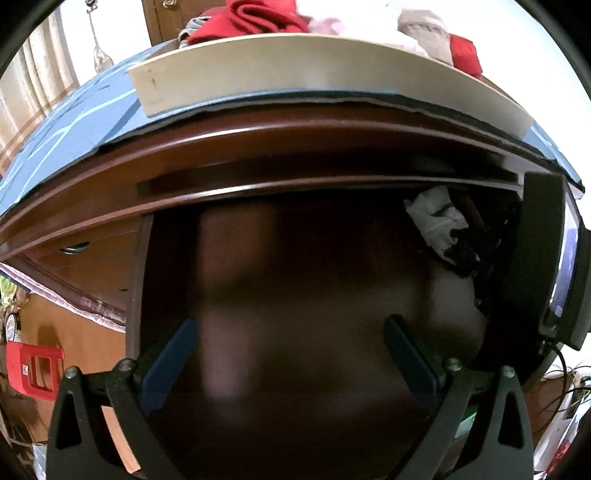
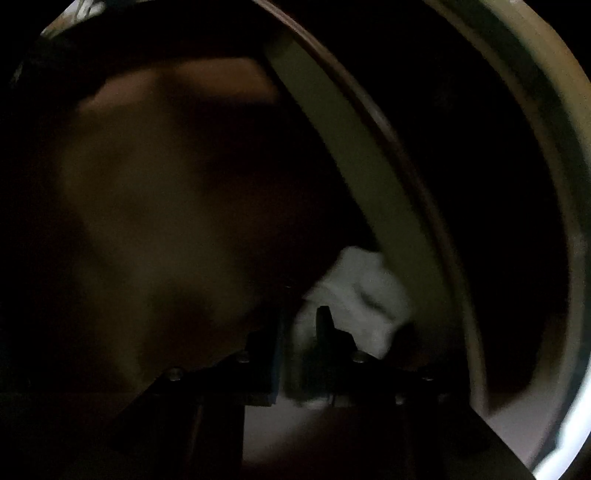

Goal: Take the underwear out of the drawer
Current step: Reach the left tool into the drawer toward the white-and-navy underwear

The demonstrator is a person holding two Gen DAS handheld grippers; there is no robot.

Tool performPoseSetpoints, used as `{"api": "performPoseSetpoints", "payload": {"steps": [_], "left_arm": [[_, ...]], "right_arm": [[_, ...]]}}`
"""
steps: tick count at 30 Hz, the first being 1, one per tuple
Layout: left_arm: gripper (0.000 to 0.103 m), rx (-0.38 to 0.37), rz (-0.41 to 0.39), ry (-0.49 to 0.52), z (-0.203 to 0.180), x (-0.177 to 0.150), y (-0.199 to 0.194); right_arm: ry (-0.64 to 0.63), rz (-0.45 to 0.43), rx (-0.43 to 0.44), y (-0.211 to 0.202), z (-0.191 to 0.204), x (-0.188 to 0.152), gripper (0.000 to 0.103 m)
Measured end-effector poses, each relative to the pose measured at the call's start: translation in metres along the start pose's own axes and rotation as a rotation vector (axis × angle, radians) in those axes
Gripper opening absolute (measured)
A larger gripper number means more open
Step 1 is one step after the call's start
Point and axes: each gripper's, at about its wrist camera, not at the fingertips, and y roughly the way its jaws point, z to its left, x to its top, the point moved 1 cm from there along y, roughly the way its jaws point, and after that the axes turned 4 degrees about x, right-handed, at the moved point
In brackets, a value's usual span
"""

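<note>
The dark wooden drawer (image 1: 314, 295) stands pulled out below me in the left wrist view. My left gripper (image 1: 291, 350) hangs open over its bare bottom, with nothing between the blue pads. At the drawer's back right corner lies white underwear (image 1: 436, 225), and the right gripper's black housing (image 1: 539, 258) reaches in beside it. The right wrist view is very dark. There the white underwear (image 2: 354, 291) bunches between the fingers, and my right gripper (image 2: 301, 332) is shut on a fold of it, close to the drawer's pale side wall (image 2: 354, 166).
On top of the dresser a blue patterned mat (image 1: 74, 122) carries a pale tray (image 1: 295, 62) piled with red cloth (image 1: 258, 14) and other clothes. A closed neighbouring drawer with a metal pull (image 1: 74, 248) is on the left, and a red box (image 1: 33, 369) sits lower left.
</note>
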Motion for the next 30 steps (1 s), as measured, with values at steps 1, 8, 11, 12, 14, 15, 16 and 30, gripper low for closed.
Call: {"api": "performPoseSetpoints", "payload": {"steps": [1,8,11,12,14,15,16,30], "left_arm": [[0.102,-0.006,0.000,-0.003,0.001,0.000,0.000],[0.102,-0.007,0.002,-0.010,0.005,-0.001,0.001],[0.102,0.004,0.006,-0.022,0.008,0.001,0.002],[0.102,0.004,0.006,-0.028,0.009,0.001,0.002],[0.102,0.002,0.004,-0.032,0.010,0.002,0.001],[0.102,0.003,0.003,-0.032,0.010,0.003,0.000],[0.102,0.007,0.003,-0.029,0.010,0.003,0.000],[0.102,0.003,-0.001,-0.015,0.008,0.005,0.001]], "right_arm": [[-0.013,0.006,-0.020,0.002,-0.001,-0.002,0.019],[-0.119,0.088,-0.138,0.032,-0.008,-0.014,0.019],[-0.159,0.093,-0.111,0.035,-0.008,-0.010,0.017],[-0.164,0.096,-0.100,0.035,-0.006,-0.011,0.015],[-0.162,0.100,-0.054,0.038,-0.012,-0.006,0.013],[-0.154,0.100,-0.036,0.038,-0.014,-0.003,0.012],[-0.141,0.100,-0.018,0.039,-0.018,-0.001,0.011],[0.020,0.012,0.068,0.022,-0.057,-0.009,0.006]]}}
